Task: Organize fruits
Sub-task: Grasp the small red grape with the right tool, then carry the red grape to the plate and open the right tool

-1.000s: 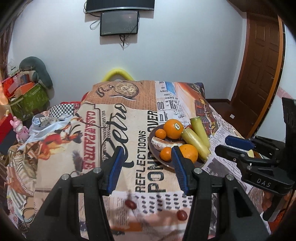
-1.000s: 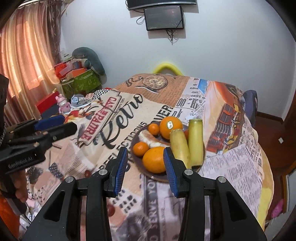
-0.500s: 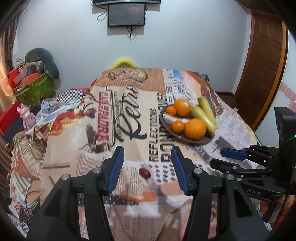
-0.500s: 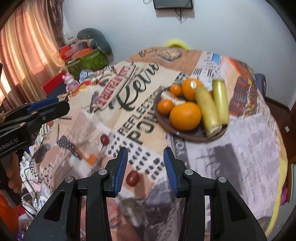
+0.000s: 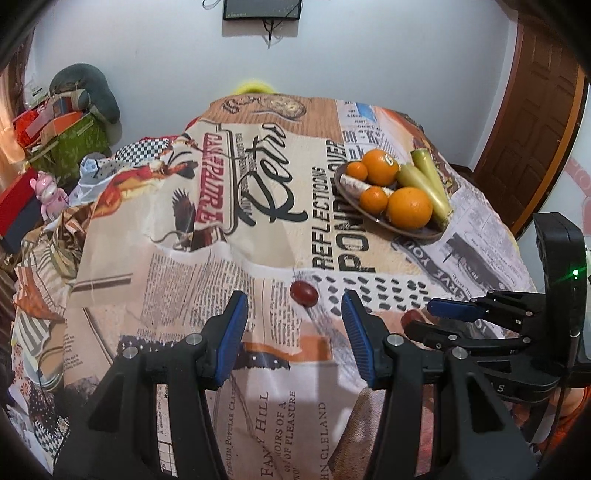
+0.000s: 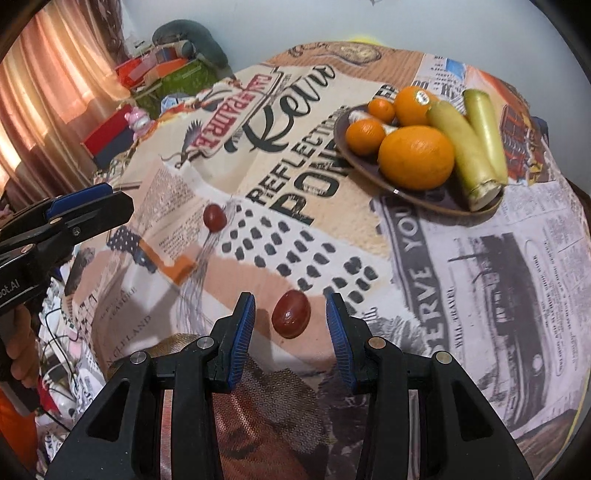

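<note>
hidden: in my left wrist view the second red fruit (image 5: 410, 316) is mostly covered by the right gripper's fingers (image 5: 452, 310); I only see a sliver of it.
cut off: monitor (image 5: 261, 9) on the far wall is clipped at the top edge; the hand (image 6: 20, 343) under the left gripper is only partly in frame.
hard to read: pale item (image 6: 369, 122) under the oranges on the plate, I can't tell what it is.
near red fruit (image 6: 291, 313): small, oval, glossy dark red, lying on the printed tablecloth (image 6: 480, 277) near the front edge.
far red fruit (image 6: 214, 218): same look, further left on the cloth.
right gripper (image 6: 290, 321): jaws apart, straddling the near fruit, pads not touching it.
left gripper (image 5: 291, 325): jaws apart, empty, its fruit (image 5: 303, 293) lying just beyond the tips.
plate (image 6: 436, 201): brown, far right; oranges (image 6: 415, 157) and two pale green long pieces (image 6: 465, 151).
</note>
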`<state>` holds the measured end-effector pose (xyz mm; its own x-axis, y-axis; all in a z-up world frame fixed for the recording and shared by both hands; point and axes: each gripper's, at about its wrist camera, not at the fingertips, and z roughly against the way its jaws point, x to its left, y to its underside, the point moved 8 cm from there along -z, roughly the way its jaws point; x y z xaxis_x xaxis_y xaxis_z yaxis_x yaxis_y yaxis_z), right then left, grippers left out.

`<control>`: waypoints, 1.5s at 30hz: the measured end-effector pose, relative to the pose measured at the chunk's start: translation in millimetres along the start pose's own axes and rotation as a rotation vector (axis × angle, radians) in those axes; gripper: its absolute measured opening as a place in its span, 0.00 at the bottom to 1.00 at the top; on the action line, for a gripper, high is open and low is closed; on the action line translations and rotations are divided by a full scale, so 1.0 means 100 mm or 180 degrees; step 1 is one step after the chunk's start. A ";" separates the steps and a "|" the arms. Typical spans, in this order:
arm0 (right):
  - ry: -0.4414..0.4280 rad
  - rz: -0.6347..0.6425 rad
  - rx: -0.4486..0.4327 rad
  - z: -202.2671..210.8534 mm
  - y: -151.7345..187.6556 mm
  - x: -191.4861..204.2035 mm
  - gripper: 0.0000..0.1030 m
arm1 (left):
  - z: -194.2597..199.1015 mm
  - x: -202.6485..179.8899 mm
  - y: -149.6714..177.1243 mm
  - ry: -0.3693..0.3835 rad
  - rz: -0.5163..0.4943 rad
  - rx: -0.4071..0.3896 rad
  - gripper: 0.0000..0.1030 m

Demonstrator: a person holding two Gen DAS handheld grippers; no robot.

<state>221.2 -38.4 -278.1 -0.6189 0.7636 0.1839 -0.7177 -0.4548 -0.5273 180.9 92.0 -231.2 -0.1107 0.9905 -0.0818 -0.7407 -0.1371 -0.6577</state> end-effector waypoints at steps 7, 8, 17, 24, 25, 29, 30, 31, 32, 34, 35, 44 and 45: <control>-0.0018 0.0030 0.0038 -0.06 0.05 0.00 0.18 | -0.14 0.02 0.08 0.0020 0.0033 0.0119 0.51; -0.0028 0.0026 0.0036 -0.06 0.05 0.00 0.18 | -0.16 0.02 0.09 0.0025 0.0034 0.0134 0.51; -0.0003 0.0004 -0.0137 0.06 -0.10 -0.05 0.17 | -0.32 -0.05 0.11 0.0098 -0.0010 0.0217 0.51; 0.0062 -0.0036 -0.0261 0.14 -0.24 -0.18 0.17 | -0.57 -0.09 0.05 0.0136 -0.0011 0.0290 0.44; 0.0058 -0.0055 -0.0269 0.14 -0.25 -0.20 0.17 | -0.61 -0.09 0.05 0.0138 -0.0009 0.0312 0.43; -0.0005 -0.0118 -0.0280 0.13 -0.27 -0.25 0.17 | -0.77 -0.10 0.09 0.0146 -0.0006 0.0415 0.35; -0.0007 -0.0123 -0.0280 0.13 -0.27 -0.25 0.17 | -0.80 -0.10 0.10 0.0146 -0.0006 0.0438 0.34; -0.0004 -0.0126 -0.0279 0.12 -0.27 -0.26 0.17 | -0.83 -0.10 0.10 0.0147 -0.0004 0.0448 0.34; -0.0004 -0.0130 -0.0279 0.11 -0.26 -0.27 0.17 | -0.85 -0.11 0.10 0.0142 -0.0008 0.0441 0.34; -0.0009 -0.0144 -0.0280 0.11 -0.26 -0.29 0.17 | -0.86 -0.12 0.09 0.0134 -0.0019 0.0423 0.34; -0.0012 -0.0152 -0.0280 0.11 -0.27 -0.31 0.17 | -0.87 -0.13 0.08 0.0142 -0.0021 0.0416 0.30; -0.0004 -0.0219 -0.0353 0.15 -0.35 -0.43 0.17 | -0.88 -0.10 0.03 0.0126 -0.0005 0.0383 0.22; -0.0005 -0.0222 -0.0362 0.16 -0.36 -0.45 0.17 | -0.86 -0.11 0.01 0.0118 -0.0024 0.0364 0.22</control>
<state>269.9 -63.4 -254.4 -0.5695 0.7907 0.2247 -0.7183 -0.3458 -0.6038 238.3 81.8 -295.6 -0.0818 0.9910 -0.1063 -0.8124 -0.1281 -0.5688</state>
